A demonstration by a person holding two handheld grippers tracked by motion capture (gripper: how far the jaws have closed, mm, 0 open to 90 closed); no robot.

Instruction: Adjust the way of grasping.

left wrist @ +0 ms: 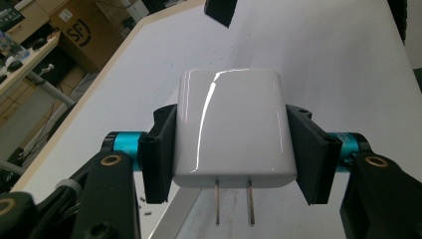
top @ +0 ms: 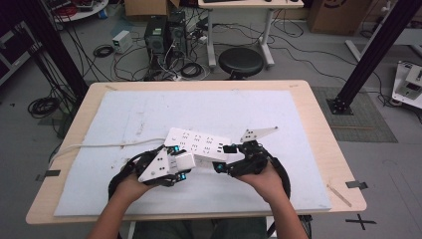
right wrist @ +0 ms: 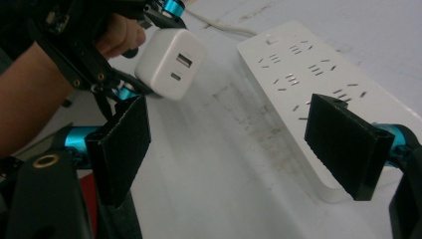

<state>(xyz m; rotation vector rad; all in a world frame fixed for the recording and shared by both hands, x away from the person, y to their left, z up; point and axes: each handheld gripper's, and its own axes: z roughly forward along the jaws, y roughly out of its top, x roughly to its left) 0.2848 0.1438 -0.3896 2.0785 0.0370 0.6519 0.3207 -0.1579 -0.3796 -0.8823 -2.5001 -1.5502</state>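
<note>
charger [left wrist: 231, 129]: glossy white plastic, metal prongs | power strip [right wrist: 308, 79]: smooth white plastic | table [top: 318, 129]: wood rim, perhaps laminate

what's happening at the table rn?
A person is working with a hand-held tool in each hand over a white mat. The left tool is clamped on a white USB charger, its two prongs bare and not plugged in. The right tool is open, one of its pads near the end of a white power strip, gripping nothing. The strip lies flat on the mat, its cord trailing off to the left.
</note>
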